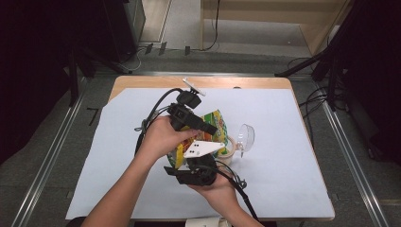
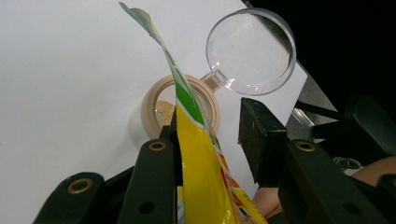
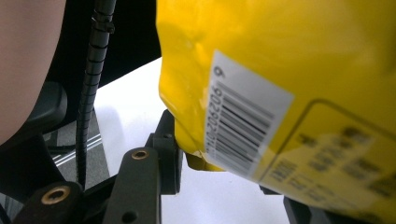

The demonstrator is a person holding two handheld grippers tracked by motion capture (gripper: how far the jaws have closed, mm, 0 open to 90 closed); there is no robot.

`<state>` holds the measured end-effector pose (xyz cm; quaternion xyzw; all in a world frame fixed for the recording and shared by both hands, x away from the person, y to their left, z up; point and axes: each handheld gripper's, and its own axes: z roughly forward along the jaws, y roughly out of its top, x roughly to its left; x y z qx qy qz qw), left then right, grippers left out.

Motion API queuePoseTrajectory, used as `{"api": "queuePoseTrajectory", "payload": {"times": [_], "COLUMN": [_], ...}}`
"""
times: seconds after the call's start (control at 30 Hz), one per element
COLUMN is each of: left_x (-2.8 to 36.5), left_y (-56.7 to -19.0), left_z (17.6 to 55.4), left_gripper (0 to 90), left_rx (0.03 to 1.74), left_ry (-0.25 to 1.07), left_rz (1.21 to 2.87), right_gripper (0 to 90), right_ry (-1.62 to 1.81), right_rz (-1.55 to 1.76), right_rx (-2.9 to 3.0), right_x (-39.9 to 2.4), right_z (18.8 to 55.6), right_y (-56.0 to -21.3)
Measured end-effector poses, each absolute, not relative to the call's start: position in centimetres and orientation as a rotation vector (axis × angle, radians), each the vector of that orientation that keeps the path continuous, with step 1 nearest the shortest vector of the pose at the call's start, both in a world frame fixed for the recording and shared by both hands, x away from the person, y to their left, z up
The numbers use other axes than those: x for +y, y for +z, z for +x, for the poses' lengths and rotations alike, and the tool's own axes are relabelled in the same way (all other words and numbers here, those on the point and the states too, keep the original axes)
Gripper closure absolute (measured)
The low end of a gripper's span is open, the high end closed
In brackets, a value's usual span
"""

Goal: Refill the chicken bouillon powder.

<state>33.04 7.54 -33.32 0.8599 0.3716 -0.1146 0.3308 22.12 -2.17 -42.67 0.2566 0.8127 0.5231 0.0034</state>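
Note:
A yellow snack bag (image 1: pixel 215 120) is held up between both hands at the middle of the table, over a small jar (image 1: pixel 230 149). In the left gripper view the bag (image 2: pixel 201 158) runs edge-on between the jaws of my left gripper (image 2: pixel 212 119), lying against the left pad while the right pad (image 2: pixel 259 135) stands apart from it. Past the bag, the beige-rimmed jar (image 2: pixel 150 100) holds pale grains, and its clear lid (image 2: pixel 252 51) is flipped open. My right gripper (image 3: pixel 219 158) is shut on the bag's bottom corner (image 3: pixel 280 70), beside the barcode; its right jaw is hidden behind the bag.
A pale sheet (image 1: pixel 283 179) covers the wooden table (image 1: pixel 142 81). My left gripper (image 1: pixel 198 124) is above the bag, my right gripper (image 1: pixel 187 163) below it, and cables trail from both. Black stands and cables sit on the floor around the table.

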Motion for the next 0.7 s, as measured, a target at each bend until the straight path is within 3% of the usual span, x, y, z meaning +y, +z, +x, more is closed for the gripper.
{"api": "queuePoseTrajectory", "payload": {"times": [0.7], "left_x": [7.84], "left_y": [-33.32], "left_z": [33.15], "left_gripper": [67.4], "left_rx": [0.974], "left_ry": [-0.315], "left_rz": [2.231], "right_gripper": [60.8], "right_ry": [1.627], "right_rz": [0.793], "right_rx": [2.55], "right_x": [-2.29], "right_z": [22.29], "right_y": [-42.53]}}
